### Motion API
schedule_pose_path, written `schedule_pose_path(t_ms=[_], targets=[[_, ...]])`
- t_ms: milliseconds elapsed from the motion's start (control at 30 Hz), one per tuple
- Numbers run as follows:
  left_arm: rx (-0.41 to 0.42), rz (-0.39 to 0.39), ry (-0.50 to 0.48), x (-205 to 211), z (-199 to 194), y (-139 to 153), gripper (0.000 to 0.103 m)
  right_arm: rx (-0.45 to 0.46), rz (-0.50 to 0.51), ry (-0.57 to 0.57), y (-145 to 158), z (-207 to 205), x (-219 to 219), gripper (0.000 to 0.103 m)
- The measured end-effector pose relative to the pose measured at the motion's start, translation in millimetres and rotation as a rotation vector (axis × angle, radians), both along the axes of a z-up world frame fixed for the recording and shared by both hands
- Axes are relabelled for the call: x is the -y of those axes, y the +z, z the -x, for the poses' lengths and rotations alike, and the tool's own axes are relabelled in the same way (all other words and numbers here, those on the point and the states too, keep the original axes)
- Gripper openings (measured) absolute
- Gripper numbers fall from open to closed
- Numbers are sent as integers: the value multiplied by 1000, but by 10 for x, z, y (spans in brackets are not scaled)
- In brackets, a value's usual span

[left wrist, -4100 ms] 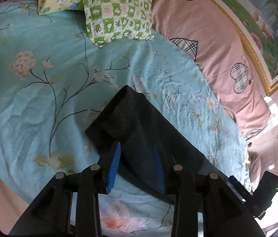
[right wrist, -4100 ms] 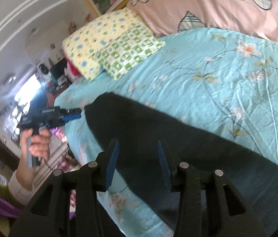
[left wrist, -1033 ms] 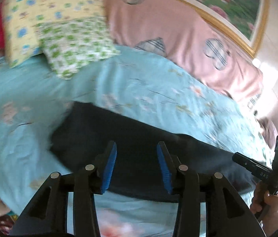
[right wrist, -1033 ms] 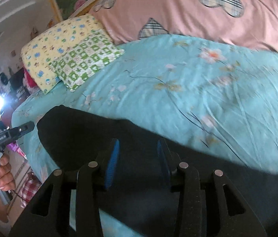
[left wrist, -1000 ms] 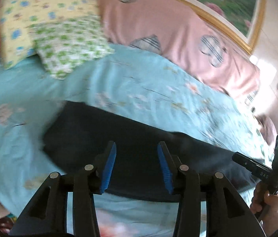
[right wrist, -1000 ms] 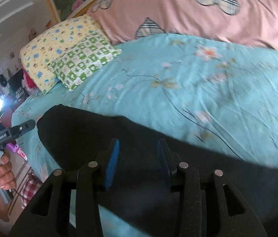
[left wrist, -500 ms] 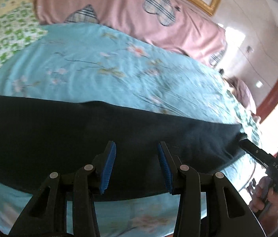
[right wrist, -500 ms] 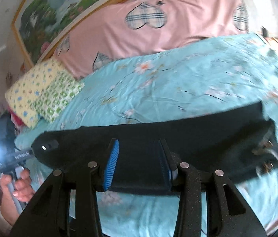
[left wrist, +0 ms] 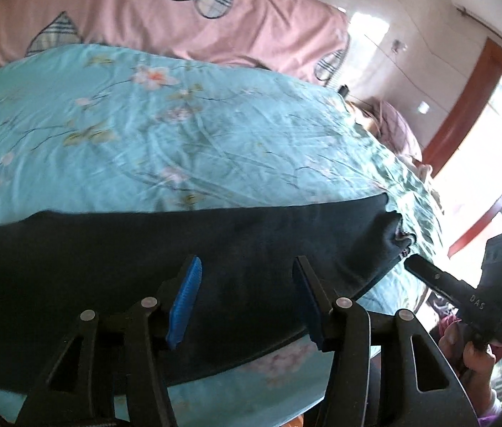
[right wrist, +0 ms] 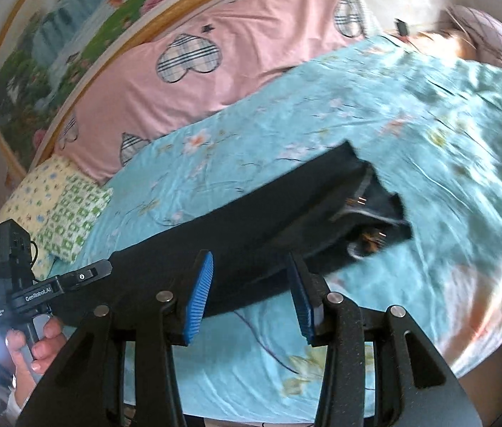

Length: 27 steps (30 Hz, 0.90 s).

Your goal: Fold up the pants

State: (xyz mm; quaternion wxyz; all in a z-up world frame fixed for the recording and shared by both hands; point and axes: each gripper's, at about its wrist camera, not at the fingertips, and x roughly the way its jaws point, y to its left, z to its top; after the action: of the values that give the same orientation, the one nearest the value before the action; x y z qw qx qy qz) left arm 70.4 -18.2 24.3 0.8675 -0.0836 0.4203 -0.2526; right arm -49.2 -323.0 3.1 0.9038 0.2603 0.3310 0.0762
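Left wrist view: the dark pants point(left wrist: 187, 249) are seen lying crosswise on the bedspread point(left wrist: 165, 142), waistband end rightward. The left gripper point(left wrist: 247, 295) is just opened wider, empty.

Right wrist view: the right gripper point(right wrist: 251, 291) is spread, nothing clasped; the waistband seems nearer it, though blurred.

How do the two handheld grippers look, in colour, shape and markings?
The left gripper and right gripper each have black speckled arms with triangular cut-outs, silver rivets and two ribbed blue pads. From the side, each is a black pistol-shaped tool; the left one carries white "GenRobot.AI" lettering, the right one white "DAS".
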Motion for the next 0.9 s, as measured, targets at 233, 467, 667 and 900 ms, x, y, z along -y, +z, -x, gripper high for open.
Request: schedule_pose_path(t_ms=[233, 467, 667, 900], targets=[[5, 22, -71, 264, -199, 125, 56, -35, -36, -99, -71, 117, 270, 52], [18, -25, -141, 540, -448, 183, 56, -73, -92, -130, -149, 80, 373, 55], [-31, -44, -275, 841, -662, 129, 56, -108, -140, -143, -226, 46, 386, 56], [-118, -71, -494, 1309, -917, -9, 56, -131, -194, -194, -270, -92, 493, 56]])
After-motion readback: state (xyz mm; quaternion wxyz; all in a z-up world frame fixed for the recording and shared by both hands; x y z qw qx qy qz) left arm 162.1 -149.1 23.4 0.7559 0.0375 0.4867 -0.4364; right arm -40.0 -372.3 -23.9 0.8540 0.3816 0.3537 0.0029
